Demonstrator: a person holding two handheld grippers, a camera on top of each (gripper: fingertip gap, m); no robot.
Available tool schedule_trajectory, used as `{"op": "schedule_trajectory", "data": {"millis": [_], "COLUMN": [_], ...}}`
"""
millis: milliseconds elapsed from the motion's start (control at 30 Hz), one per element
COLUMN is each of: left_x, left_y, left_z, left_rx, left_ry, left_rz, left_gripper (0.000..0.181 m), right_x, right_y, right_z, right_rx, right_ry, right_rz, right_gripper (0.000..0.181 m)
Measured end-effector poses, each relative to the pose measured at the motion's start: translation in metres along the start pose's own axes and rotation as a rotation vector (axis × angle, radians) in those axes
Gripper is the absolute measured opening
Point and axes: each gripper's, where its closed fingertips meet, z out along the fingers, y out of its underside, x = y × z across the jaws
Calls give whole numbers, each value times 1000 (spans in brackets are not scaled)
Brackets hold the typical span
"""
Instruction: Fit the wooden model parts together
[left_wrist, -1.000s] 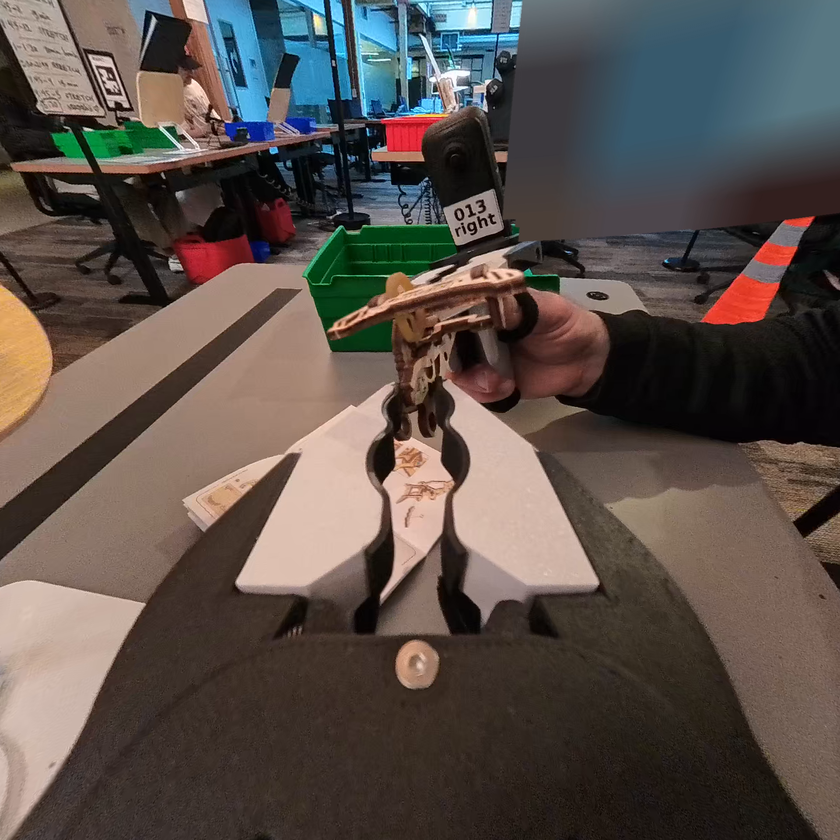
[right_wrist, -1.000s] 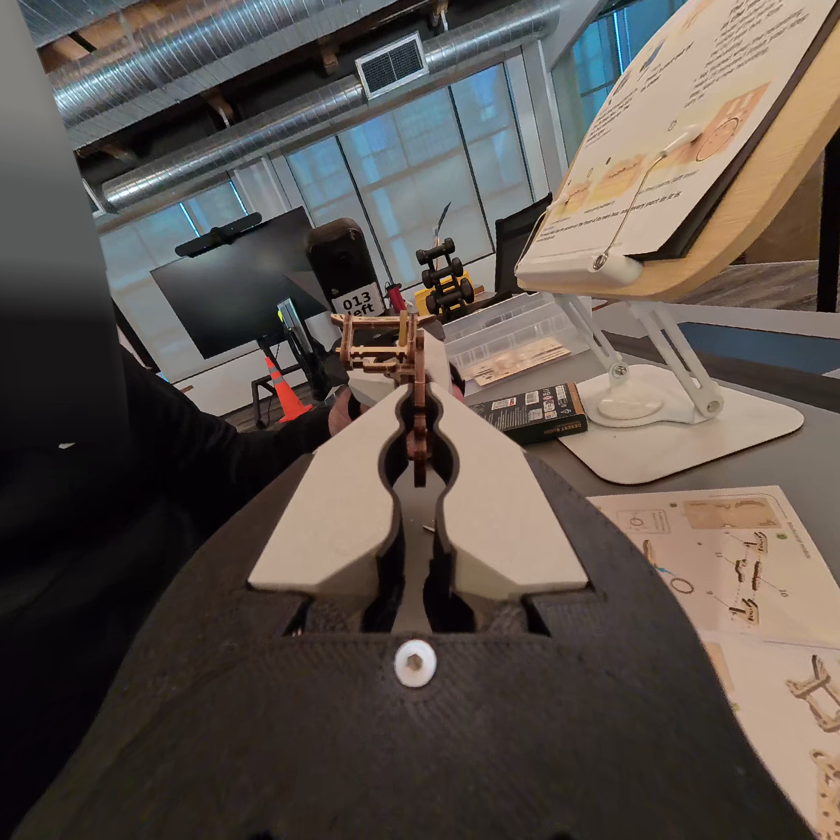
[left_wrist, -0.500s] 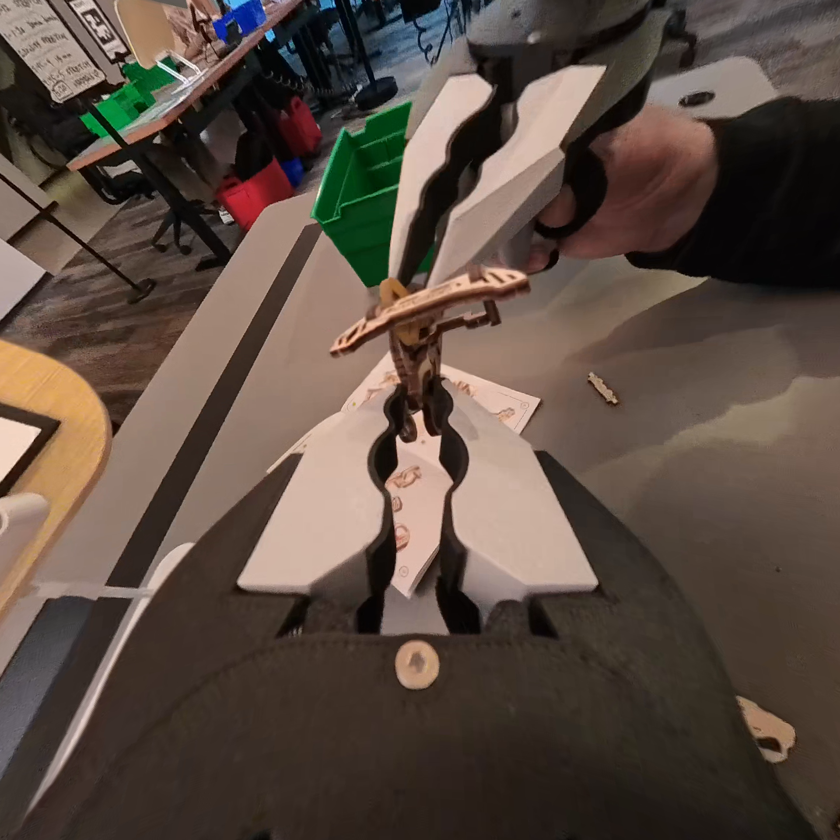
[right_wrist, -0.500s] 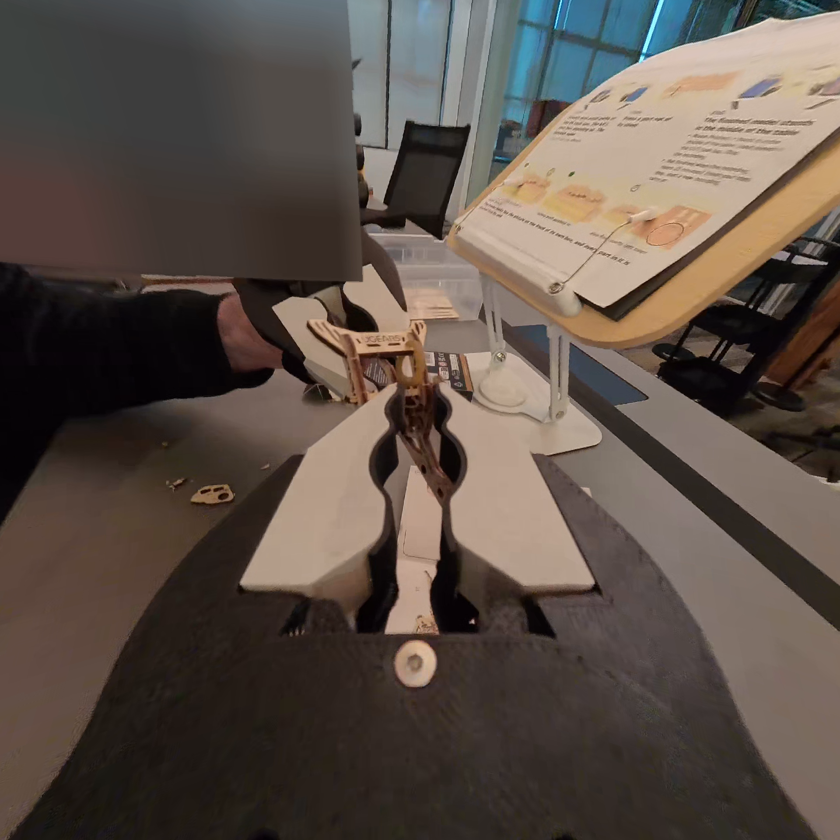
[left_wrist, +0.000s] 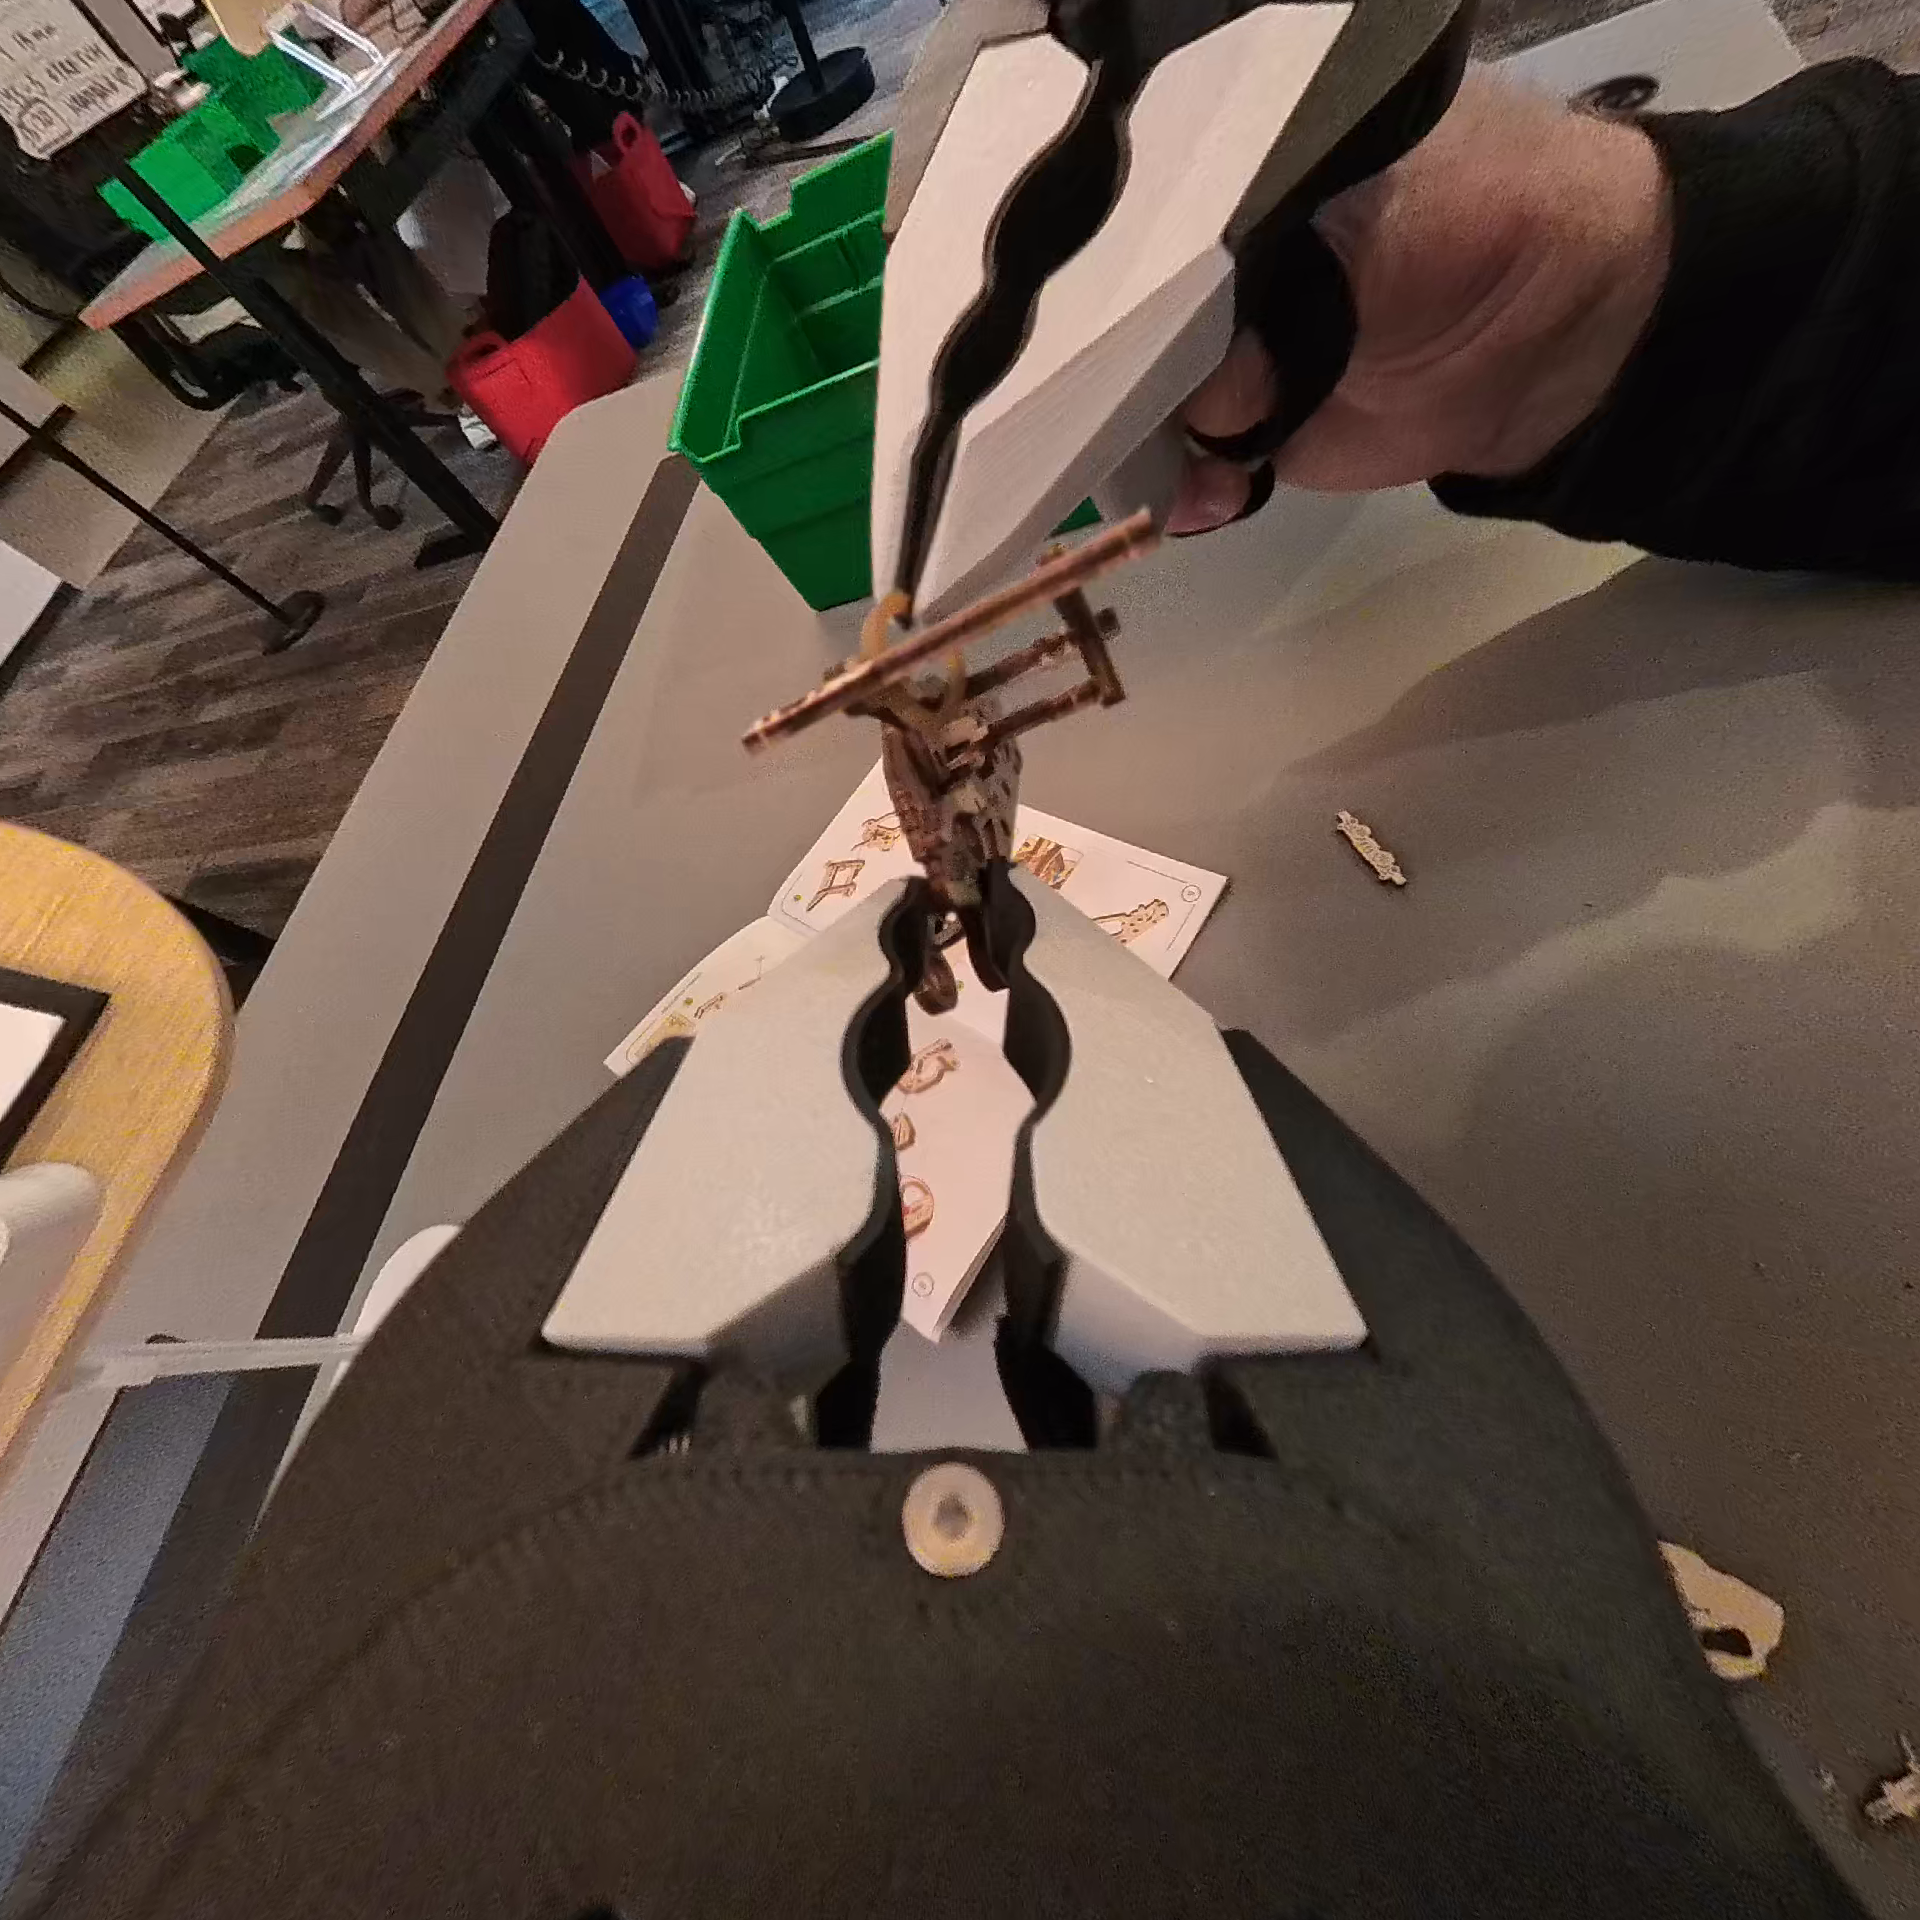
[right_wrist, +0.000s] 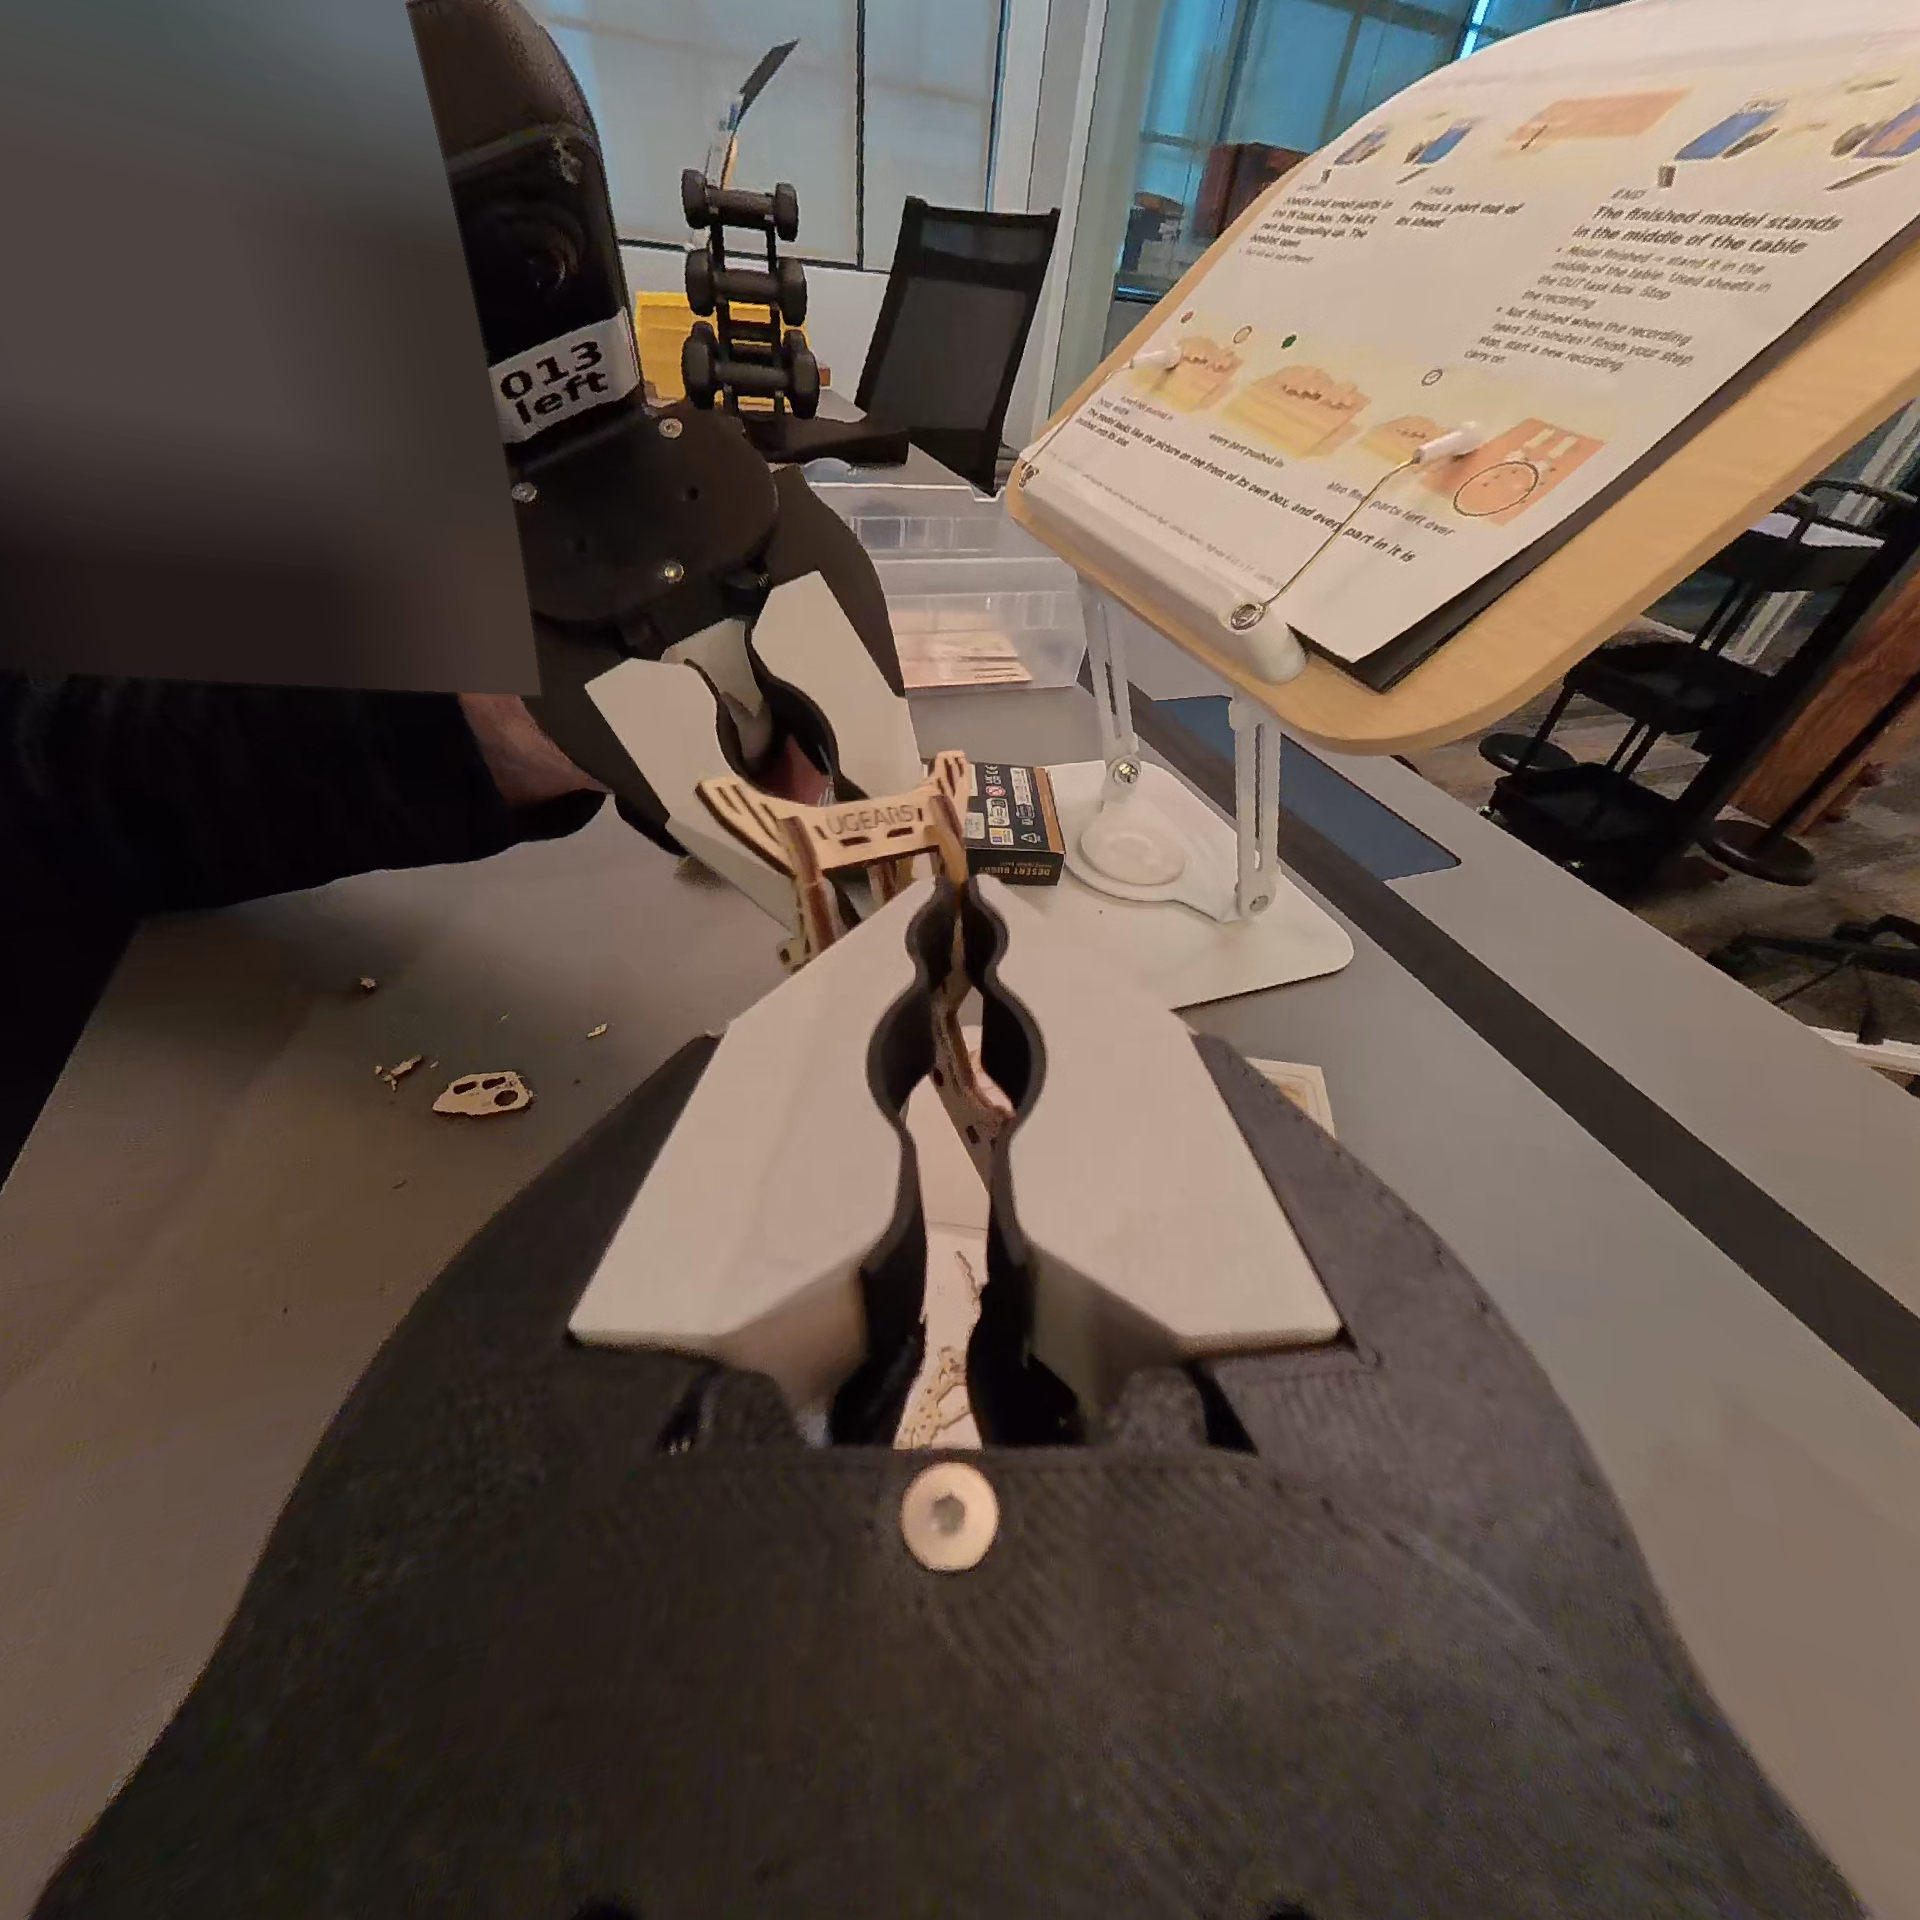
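Both grippers have tipped down toward the surface (left_wrist: 1558, 1039) since a second ago, and the right gripper (left_wrist: 909, 608) now reaches in from above rather than from behind. Its fingers (left_wrist: 1049, 416) are pinched on a thin wooden piece at the top of the model (left_wrist: 940, 717), while the left gripper (left_wrist: 956, 904) has its fingers closed on the model's lower end, holding it in the air above an instruction sheet (left_wrist: 1122, 894). The grey surface carries a green bin (left_wrist: 779, 416) at its far edge, a loose wooden strip (left_wrist: 1371, 850) to the right, and offcuts (right_wrist: 483, 1093) seen from the right wrist view. A tilted book stand (right_wrist: 1455, 520) with a white base, a small dark box (right_wrist: 1013, 821) and a clear tub (right_wrist: 966, 582) stand there too. Beyond lie desks, red containers and windows.
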Motion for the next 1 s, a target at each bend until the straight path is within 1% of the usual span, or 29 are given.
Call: {"op": "schedule_trajectory", "data": {"millis": [167,267,367,600,900,1000], "left_x": [0,1,0,-2,-3,-4], "left_y": [2,-1,-5,-14,-18,-16], "left_z": [-2,-3,-4,-6,-4,-3], "left_rx": [-7,7,24,77,179,192], "left_ry": [16,41,64,96,159,174], "left_rz": [-2,-28,-78,-188,-348,-379], "left_gripper": [9,9,9,8,4,4], "right_x": [1,2,8,10,11,12], "right_y": [1,2,4,9,17,18], "right_z": [-4,-6,-10,-11,-8,-8], "right_rx": [-24,-39,-50,-52,-69,-68], "right_ry": [1,11,31,3,-8,-14], "right_rz": [-11,-20,-7,32,49,61], "right_gripper": [0,0,0,0,0,0]}}
